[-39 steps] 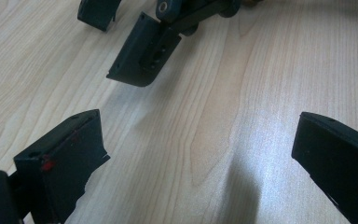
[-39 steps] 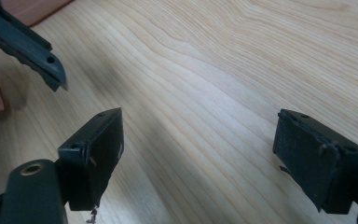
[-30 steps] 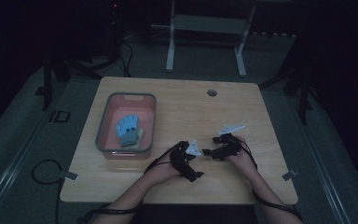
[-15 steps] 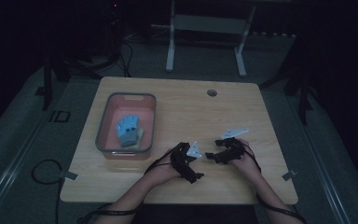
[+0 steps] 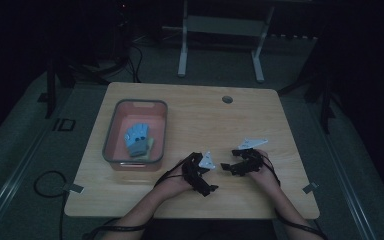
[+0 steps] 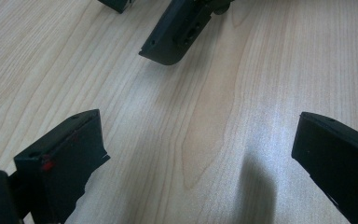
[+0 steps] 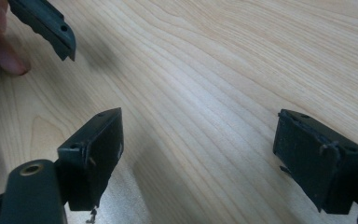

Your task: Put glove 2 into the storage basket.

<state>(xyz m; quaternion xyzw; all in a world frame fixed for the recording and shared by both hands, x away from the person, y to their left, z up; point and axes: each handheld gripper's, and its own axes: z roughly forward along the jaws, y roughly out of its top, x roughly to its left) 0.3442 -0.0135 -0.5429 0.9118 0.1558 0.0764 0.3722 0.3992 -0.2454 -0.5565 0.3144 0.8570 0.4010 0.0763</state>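
Since a second ago, your right gripper (image 5: 226, 167) has drawn slightly nearer your body; your left gripper (image 5: 211, 191) has barely shifted. Both rest low over the pale wooden table (image 5: 190, 110), jaws spread wide, holding nothing. Well apart to their left, a blue glove (image 5: 137, 140) lies inside the pink plastic tub (image 5: 111, 131).

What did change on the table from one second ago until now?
Hardly anything. The right claw shifted slightly toward the person; the left claw kept its place. Both stay open and empty over the table. The blue glove lies unmoved in the pink bin.
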